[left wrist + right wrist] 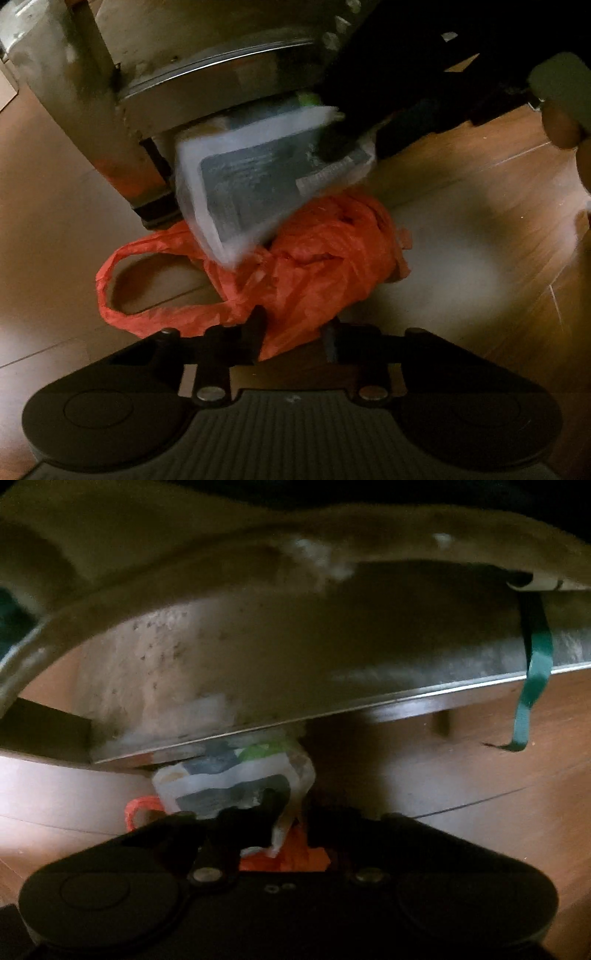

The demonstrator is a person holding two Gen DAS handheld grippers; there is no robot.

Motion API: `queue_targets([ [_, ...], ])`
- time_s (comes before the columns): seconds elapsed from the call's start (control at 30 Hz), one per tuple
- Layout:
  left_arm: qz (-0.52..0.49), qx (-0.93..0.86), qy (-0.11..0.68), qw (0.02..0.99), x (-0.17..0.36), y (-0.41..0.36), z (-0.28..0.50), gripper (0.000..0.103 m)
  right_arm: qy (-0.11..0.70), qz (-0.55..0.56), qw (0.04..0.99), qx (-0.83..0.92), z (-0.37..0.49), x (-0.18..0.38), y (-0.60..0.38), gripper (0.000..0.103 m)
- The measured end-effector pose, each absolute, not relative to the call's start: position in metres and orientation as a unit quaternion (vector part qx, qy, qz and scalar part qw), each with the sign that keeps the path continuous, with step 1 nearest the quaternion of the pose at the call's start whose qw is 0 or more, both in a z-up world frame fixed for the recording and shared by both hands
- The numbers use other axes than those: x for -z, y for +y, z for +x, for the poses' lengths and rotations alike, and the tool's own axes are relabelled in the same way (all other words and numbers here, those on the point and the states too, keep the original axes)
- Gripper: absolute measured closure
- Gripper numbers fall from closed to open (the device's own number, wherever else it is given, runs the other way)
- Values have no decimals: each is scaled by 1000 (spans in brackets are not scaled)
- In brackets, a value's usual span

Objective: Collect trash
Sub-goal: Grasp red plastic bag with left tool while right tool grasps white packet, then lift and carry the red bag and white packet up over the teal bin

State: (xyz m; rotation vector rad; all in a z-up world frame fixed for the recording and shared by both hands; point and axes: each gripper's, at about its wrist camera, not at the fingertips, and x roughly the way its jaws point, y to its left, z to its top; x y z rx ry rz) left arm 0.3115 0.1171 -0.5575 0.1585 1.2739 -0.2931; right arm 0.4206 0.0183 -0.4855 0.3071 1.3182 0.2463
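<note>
Nearest you, your left claw (295, 332) was pinched onto the bottom folds of the orange plastic bag (295, 273), fingers drawn in with only crumpled film between them. That was a thin hold, I'd say: the bag lay slack on the wooden floor (480, 258), one handle loop (110, 280) flopped out to the side, the mouth not spread that I could see.

Your right claw (288, 823) had the corner of the white plastic package (236, 786) nipped between its fingers, closed down on it. From the left view, that package (258, 184) hung tilted, its lower corner touching the top of the bag, its upper end tucked under the metal base (147, 92) of the furniture behind.

Judgement call: you needed the package clear of that metal edge before lowering, or it could snag. You'd have done well to lift the left hold, so the bag opened toward the package, then fed the low corner in first. The motion blur suggested speed; slower would have been safer with so small a bite.

Farther off in the right view, a green strap (535, 664) dangled from the metal rim, well apart.
</note>
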Motion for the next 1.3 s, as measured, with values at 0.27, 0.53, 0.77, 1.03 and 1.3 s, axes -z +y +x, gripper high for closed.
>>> queue_targets([
  [0.27,56,133,593,792,548,120,307,88,603,116,781,-112,408,461,13,103],
  [0.53,34,139,589,796,518,142,291,92,590,120,795,-80,376,409,-38,103],
  [0.77,25,114,563,818,464,167,276,94,561,106,818,-68,336,346,-89,103],
  [1.03,39,109,505,855,351,190,252,94,488,85,864,-95,291,247,-104,103],
  [1.3,58,101,429,896,230,178,221,94,422,87,895,-113,252,145,-118,103],
])
